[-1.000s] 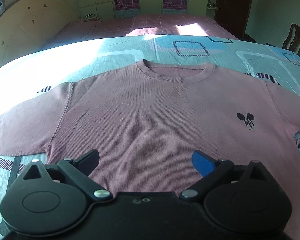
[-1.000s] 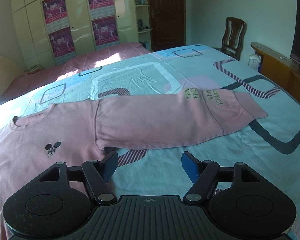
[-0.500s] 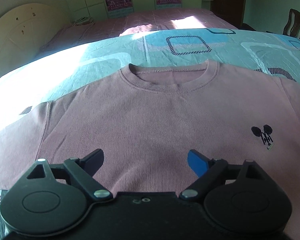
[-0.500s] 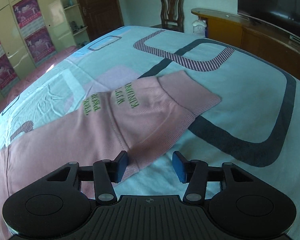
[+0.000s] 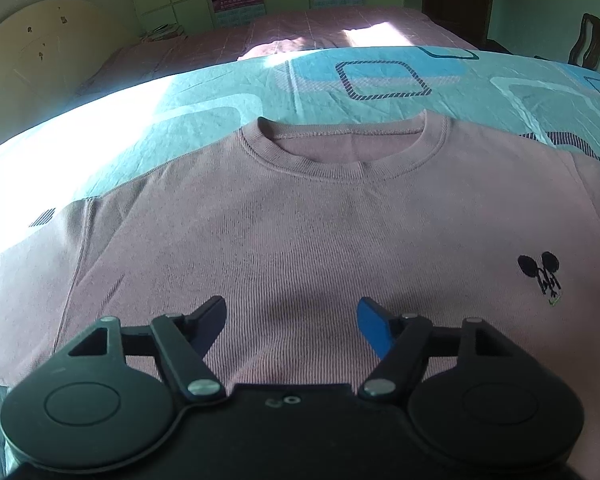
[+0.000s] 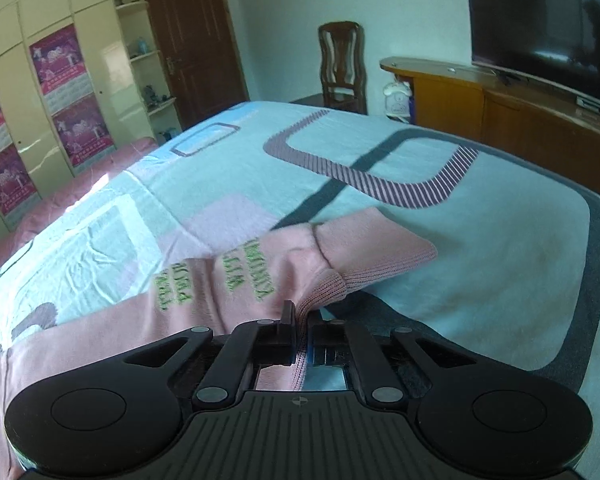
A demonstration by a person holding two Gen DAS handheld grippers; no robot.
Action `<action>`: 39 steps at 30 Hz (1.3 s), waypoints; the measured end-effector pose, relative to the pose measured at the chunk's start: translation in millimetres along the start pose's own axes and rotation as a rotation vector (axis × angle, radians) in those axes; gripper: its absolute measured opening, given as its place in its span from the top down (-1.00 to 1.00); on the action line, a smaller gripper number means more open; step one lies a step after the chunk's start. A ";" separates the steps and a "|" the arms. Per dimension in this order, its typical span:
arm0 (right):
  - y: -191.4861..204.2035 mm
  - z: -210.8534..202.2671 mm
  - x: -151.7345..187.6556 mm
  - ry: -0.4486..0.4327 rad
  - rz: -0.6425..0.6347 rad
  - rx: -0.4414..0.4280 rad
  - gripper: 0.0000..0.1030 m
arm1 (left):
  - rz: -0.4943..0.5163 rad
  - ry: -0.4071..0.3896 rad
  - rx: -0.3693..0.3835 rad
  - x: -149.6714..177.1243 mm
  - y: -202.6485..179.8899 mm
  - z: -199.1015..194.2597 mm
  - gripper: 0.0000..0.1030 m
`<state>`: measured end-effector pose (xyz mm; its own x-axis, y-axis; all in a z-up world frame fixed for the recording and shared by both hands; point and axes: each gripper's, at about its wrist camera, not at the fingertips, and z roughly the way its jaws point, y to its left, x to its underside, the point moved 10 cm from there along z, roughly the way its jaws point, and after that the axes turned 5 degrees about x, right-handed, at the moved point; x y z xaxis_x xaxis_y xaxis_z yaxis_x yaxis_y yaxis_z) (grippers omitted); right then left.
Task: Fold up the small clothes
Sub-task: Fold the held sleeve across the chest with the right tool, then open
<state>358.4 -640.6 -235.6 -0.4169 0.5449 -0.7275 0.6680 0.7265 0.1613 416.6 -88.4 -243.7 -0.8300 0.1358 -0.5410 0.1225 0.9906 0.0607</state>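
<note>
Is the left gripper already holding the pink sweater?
No, the left gripper has its jaws apart above the pink sweater, with no fabric pinched between them.

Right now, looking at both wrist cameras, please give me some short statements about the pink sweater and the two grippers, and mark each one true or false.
1. The right gripper is shut on the sleeve near its cuff. True; its jaws have just been closing and pink fabric is pinched between them.
2. The left gripper is clamped on the sweater's collar. False; its jaws stand apart over the lower chest of the sweater, far from the collar, and grip nothing, though they have just been closing.
3. The sweater lies front side up on the bedspread. True; the small black logo shows.
4. The sleeve carries green lettering. True.
5. The sweater is already folded in half. False; the body lies flat and spread out.
</note>
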 end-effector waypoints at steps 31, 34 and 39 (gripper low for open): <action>326.3 -148.4 196.7 0.217 -0.534 -0.699 0.09 | 0.040 -0.061 0.176 7.9 6.8 -27.5 -0.39; 281.8 -141.0 180.7 0.184 -0.514 -0.585 0.09 | 0.148 -0.065 0.261 13.9 -42.0 -30.4 -0.42; 216.4 -123.6 166.3 0.159 -0.473 -0.409 0.09 | 0.285 -0.087 0.262 21.6 -99.9 -21.8 -0.48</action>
<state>357.4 -341.0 -239.3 -0.7161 0.1597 -0.6795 0.1140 0.9872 0.1118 374.6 -184.1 -243.2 -0.6950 0.3917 -0.6029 0.4854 0.8743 0.0085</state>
